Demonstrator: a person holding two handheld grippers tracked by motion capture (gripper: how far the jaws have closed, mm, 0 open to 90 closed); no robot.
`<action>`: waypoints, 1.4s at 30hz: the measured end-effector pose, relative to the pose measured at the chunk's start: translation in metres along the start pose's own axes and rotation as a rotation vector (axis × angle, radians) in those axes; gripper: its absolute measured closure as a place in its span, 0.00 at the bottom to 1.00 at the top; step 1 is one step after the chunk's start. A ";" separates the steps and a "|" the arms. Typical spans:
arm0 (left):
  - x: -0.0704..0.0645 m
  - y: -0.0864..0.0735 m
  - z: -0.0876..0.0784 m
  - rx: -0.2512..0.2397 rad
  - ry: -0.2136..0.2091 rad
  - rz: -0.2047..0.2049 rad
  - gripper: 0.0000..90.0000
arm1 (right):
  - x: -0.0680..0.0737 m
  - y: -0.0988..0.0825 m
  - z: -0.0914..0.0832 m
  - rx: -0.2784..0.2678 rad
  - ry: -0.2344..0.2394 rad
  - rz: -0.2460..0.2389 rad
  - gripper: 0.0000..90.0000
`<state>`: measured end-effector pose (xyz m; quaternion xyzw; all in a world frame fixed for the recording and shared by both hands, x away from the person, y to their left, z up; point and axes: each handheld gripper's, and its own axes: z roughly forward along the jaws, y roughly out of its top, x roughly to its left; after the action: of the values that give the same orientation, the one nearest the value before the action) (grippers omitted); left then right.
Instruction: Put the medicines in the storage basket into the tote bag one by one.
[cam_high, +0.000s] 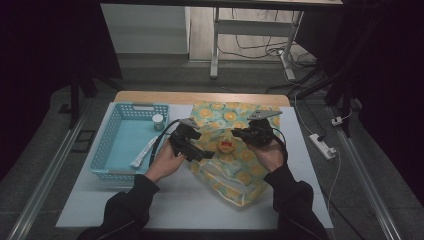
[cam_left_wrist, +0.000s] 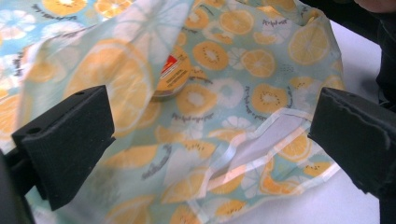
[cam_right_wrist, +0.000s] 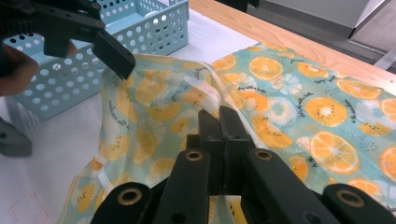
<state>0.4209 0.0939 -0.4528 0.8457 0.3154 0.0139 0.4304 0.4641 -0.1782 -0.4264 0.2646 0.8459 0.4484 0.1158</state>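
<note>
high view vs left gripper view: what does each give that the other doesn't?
High view alone: the blue basket holding a small white-lidded jar and a white tube, both forearms, the left gripper and the right gripper, the last at the fruit-print bag.

Left gripper view alone: its wide-apart black pads, and the round label of an item seen through the bag's film, plus the bag's clear edge strip.

Both: the orange-slice bag on the white table.
</note>
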 end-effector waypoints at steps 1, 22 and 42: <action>0.001 -0.002 -0.003 -0.002 0.001 -0.005 0.00 | 0.000 0.000 0.000 0.000 0.000 0.000 1.00; 0.014 -0.038 -0.044 0.005 0.067 -0.054 0.00 | 0.000 0.000 0.000 0.001 -0.001 0.000 1.00; 0.036 -0.072 -0.082 0.021 0.198 -0.145 0.00 | -0.001 -0.002 -0.002 0.003 -0.004 0.003 1.00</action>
<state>0.3876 0.2037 -0.4635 0.8195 0.4170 0.0629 0.3881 0.4636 -0.1810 -0.4275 0.2668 0.8459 0.4468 0.1167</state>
